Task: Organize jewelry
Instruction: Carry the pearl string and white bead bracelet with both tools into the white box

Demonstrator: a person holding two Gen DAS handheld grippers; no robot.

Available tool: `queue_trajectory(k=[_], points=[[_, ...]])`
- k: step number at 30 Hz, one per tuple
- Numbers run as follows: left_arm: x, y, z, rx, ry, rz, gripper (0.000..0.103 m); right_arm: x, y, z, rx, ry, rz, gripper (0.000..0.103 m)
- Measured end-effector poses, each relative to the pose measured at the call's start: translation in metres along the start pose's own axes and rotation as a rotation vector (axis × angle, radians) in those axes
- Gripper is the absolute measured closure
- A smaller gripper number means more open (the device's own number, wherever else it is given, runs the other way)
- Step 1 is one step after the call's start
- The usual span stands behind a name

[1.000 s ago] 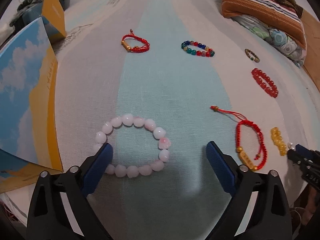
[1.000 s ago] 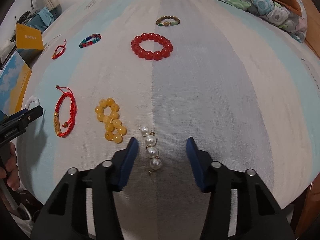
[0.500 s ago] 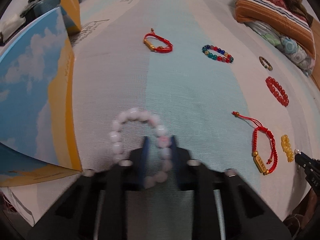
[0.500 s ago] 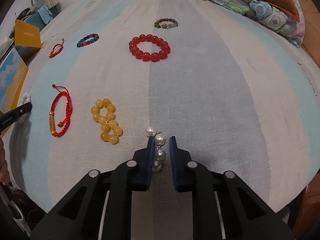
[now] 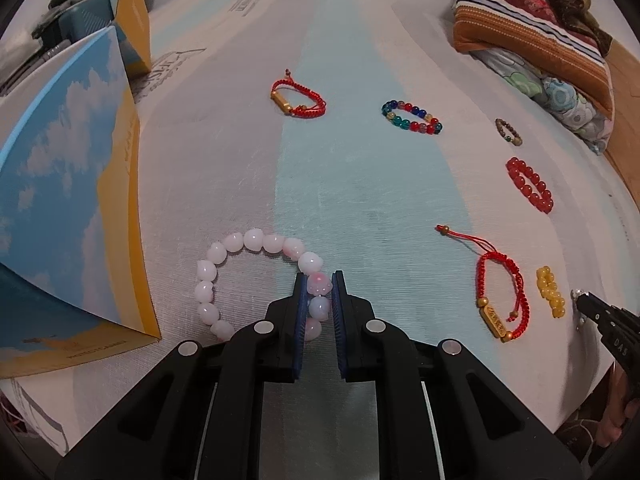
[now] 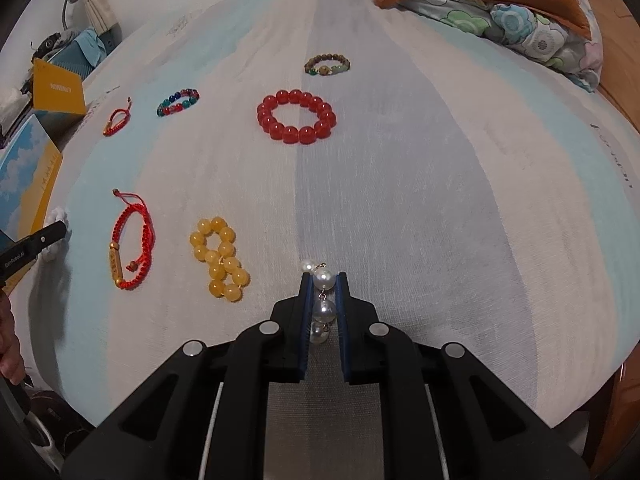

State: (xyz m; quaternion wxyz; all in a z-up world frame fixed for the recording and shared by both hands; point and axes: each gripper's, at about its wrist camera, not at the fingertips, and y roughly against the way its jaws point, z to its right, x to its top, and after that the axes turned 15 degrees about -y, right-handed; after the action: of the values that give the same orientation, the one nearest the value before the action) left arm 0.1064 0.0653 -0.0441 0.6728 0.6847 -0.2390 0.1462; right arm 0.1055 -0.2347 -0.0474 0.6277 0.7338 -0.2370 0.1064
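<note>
My left gripper (image 5: 319, 280) is shut on the right side of a pale pink bead bracelet (image 5: 224, 252) that lies on the striped bedsheet (image 5: 360, 184). My right gripper (image 6: 323, 280) is shut on a short string of white pearls (image 6: 322, 278) lying on the sheet. A yellow bead bracelet (image 6: 220, 258), a red cord bracelet with a gold tube (image 6: 132, 248) and a red bead bracelet (image 6: 296, 117) lie nearby. The right gripper's tip also shows in the left wrist view (image 5: 584, 300).
A second red cord bracelet (image 5: 298, 98), a multicoloured bead bracelet (image 5: 412, 117) and a brown-green bracelet (image 6: 327, 65) lie farther back. A blue and yellow open box (image 5: 68, 200) stands at the left. Folded quilts (image 5: 532, 28) lie at the far right.
Both grippers were open a second ago. The left closed on the pink bracelet's right side and the right closed on the pearl string. Both moved slightly forward.
</note>
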Motion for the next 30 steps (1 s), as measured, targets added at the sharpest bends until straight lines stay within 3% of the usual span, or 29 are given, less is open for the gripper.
queue_trajectory(k=[12, 30], points=[[0.006, 0.018, 0.014, -0.003, -0.038, 0.035, 0.091, 0.008, 0.016, -0.001, 0.022, -0.024, 0.053, 0.092], [0.033, 0.077, 0.014, 0.001, -0.05, 0.116, 0.091, 0.038, 0.054, -0.028, 0.055, -0.037, 0.12, 0.092]])
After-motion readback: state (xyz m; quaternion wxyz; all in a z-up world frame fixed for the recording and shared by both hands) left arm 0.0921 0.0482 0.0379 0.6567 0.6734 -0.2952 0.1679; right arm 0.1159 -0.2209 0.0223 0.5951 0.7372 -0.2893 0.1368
